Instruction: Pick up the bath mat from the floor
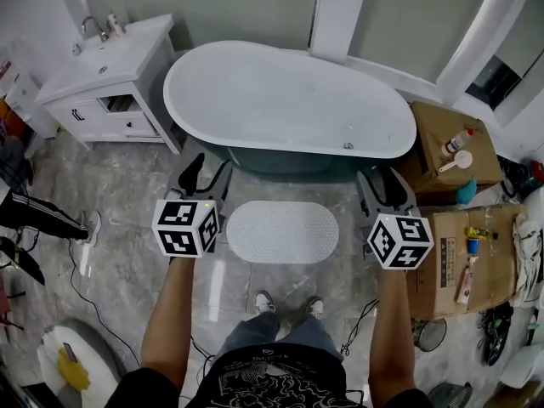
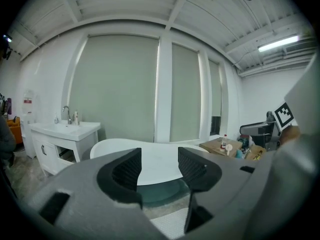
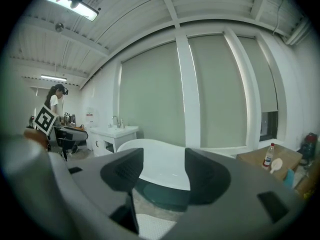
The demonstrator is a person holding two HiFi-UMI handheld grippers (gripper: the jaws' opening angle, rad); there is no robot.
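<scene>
A white oval bath mat (image 1: 282,231) lies flat on the marble floor, just in front of the bathtub (image 1: 289,100). My left gripper (image 1: 204,177) hovers left of the mat and my right gripper (image 1: 384,189) right of it, both well above the floor. Each stands open with nothing between its jaws. In the left gripper view the gripper (image 2: 159,165) points at the tub (image 2: 150,159), and a corner of the mat (image 2: 172,224) shows low down. The right gripper (image 3: 164,169) in its own view also faces the tub, with the mat (image 3: 155,226) at the bottom.
A white vanity with sink (image 1: 110,79) stands at the left. Cardboard boxes (image 1: 450,147) with bottles sit at the right, beside more clutter. A cable (image 1: 85,300) trails over the floor at the left. The person's shoes (image 1: 289,303) stand just behind the mat.
</scene>
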